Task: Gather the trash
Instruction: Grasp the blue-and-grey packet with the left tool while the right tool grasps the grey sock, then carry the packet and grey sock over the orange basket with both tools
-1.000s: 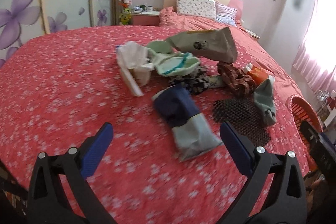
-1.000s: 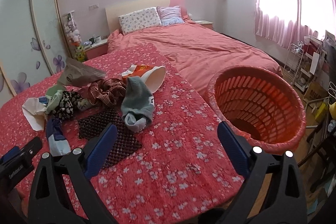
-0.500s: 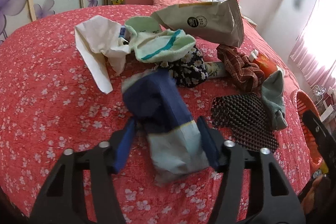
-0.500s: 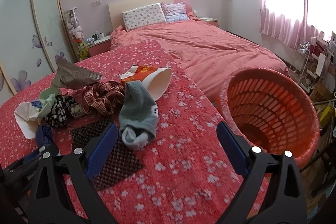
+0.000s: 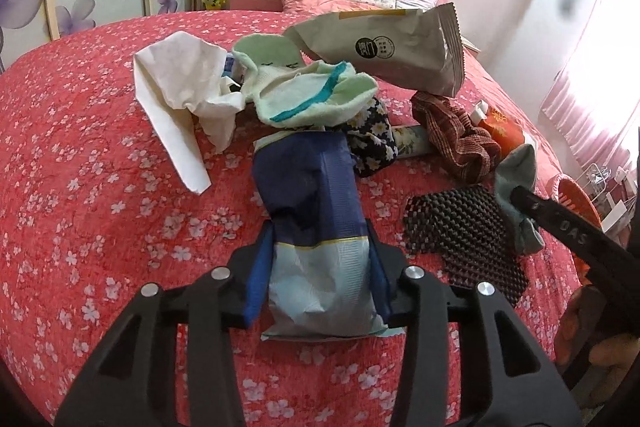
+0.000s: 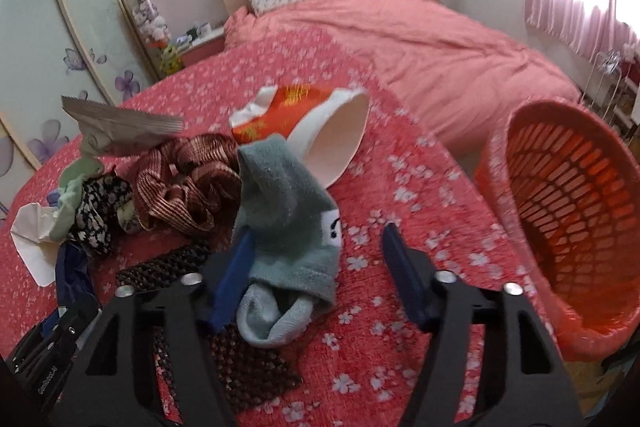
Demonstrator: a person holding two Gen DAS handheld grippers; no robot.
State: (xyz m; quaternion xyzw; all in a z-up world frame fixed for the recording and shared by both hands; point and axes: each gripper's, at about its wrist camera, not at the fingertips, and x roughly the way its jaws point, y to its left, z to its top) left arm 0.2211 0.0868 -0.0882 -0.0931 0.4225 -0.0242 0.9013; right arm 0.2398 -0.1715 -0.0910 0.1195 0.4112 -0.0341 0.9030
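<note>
A blue and pale grey packet (image 5: 308, 195) lies on the red flowered bedspread (image 5: 100, 187). My left gripper (image 5: 318, 255) is closing, and its blue pads press on both sides of the packet's pale end. A grey-green sock (image 6: 288, 211) lies crumpled on a black mesh mat (image 6: 248, 367). My right gripper (image 6: 318, 243) is closing around the sock. Its left pad touches the sock, while its right pad stands apart from it. An orange slatted basket (image 6: 568, 211) stands beside the bed at the right.
Behind the packet lie a white tissue (image 5: 180, 83), a pale green sock (image 5: 312, 95), a grey paper pouch (image 5: 384, 47), a black floral cloth (image 5: 372, 143) and a striped brown cloth (image 5: 456, 135). An orange and white cup (image 6: 320, 123) lies tipped over behind the grey-green sock.
Both grippers moved forward and down. The left one went from wide open to pressing on the blue packet. The right one narrowed around the grey-green sock.
</note>
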